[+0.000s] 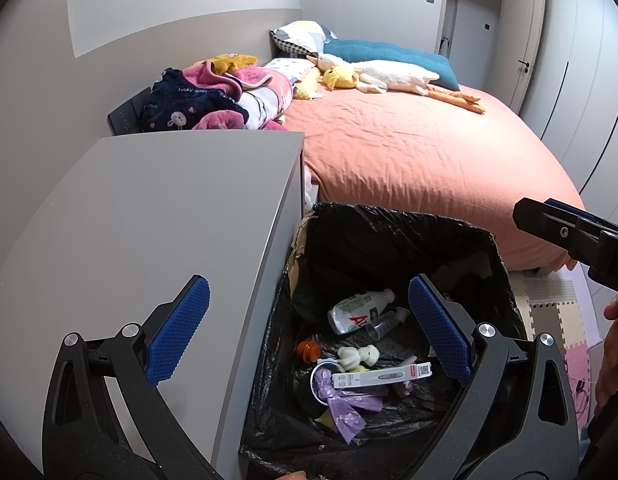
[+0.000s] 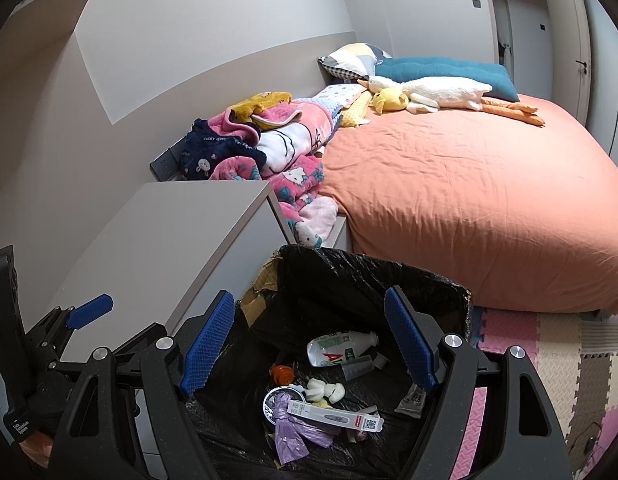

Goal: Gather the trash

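Note:
A cardboard box lined with a black trash bag stands on the floor between a grey cabinet and the bed. Inside lie a white bottle, a clear measuring cup, an orange cap, a white thermometer box, a purple bag and other bits. My left gripper is open and empty above the bin's left side. My right gripper is open and empty above the bin; it also shows in the left wrist view.
The grey cabinet stands left of the bin. A bed with an orange cover carries blankets, pillows and plush toys. Foam floor mats lie to the right. Closet doors line the right wall.

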Demonstrator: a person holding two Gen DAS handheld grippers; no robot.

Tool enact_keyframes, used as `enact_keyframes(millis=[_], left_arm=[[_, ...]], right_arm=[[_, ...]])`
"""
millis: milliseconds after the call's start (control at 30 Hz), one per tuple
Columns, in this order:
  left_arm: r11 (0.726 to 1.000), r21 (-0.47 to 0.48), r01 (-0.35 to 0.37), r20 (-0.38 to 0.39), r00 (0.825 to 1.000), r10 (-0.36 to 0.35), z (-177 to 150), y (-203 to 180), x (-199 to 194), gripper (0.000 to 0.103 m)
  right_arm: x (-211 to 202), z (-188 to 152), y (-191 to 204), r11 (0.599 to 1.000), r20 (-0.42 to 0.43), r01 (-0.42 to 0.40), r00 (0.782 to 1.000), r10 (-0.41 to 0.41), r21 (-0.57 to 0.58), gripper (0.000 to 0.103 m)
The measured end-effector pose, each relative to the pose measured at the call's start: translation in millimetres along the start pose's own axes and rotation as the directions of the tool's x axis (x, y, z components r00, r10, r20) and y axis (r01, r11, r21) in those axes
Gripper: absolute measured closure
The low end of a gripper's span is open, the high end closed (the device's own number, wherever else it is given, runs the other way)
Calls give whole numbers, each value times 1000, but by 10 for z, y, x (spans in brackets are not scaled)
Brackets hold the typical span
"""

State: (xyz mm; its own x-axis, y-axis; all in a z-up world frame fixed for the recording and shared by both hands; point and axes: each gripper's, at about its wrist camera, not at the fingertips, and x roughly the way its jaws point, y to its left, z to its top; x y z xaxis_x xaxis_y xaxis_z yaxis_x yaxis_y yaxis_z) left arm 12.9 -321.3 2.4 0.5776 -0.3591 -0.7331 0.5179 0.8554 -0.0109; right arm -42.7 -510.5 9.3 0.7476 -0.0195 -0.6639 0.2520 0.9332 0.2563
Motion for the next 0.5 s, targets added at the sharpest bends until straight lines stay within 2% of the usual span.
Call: enact_keyframes(millis=[367, 500], left_arm=[[1000, 2, -2, 21, 1000, 2, -33, -1, 15, 7], [1000, 1, 2, -8, 1000, -2, -32, 8, 45, 7]], right_arm=[[24, -54, -35, 1000, -5, -1, 1000, 1, -2, 25], [34, -90, -59, 1000, -9, -2, 1000, 2, -2, 25]])
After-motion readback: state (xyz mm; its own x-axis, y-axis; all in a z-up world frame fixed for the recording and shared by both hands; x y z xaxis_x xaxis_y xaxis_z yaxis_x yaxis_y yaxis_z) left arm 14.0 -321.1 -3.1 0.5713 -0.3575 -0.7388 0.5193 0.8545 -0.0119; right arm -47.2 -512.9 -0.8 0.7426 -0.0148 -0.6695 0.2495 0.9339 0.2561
